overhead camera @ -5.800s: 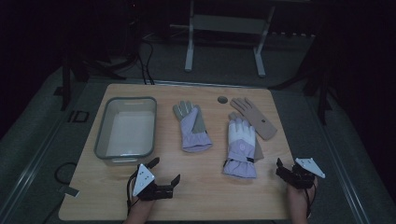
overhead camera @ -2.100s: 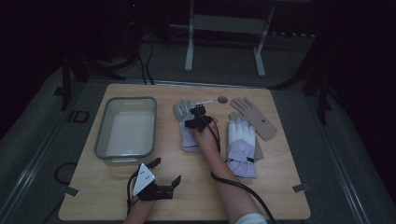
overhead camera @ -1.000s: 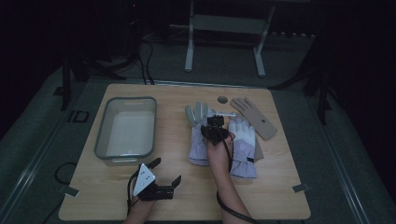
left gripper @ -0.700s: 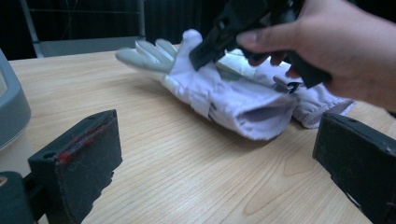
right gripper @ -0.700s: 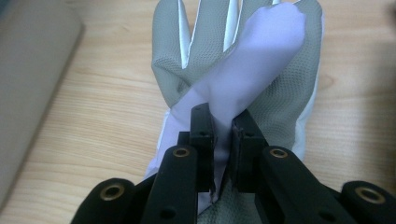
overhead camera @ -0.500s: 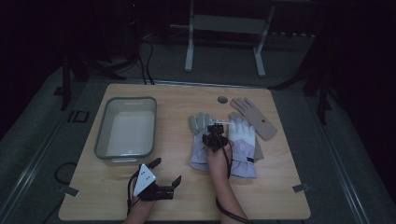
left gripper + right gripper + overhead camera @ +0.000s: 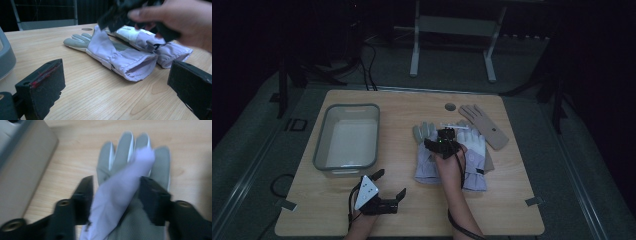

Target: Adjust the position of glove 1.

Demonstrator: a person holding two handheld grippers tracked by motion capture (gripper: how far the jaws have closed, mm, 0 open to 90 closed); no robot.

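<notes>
The lavender glove (image 7: 428, 159) lies on the table (image 7: 512, 200) under the right gripper (image 7: 443, 143), a raised fold between jaws that have just been opening, half-wide. Lift straight up so the pads clear the fabric. Near the table edge, the left gripper (image 7: 391, 191) rests wide open, empty.

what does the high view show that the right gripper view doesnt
High view alone: the whole table, a second lilac glove beside the first, a tan glove farther back, and the left hand-held gripper, open, near the table's front edge.

Right gripper view alone: a raised lilac fold of the near glove standing between the right hand-held gripper's jaws, which have just been opening.

Both: the near lilac glove with its grey fingers, the grey bin and the wooden tabletop.
</notes>
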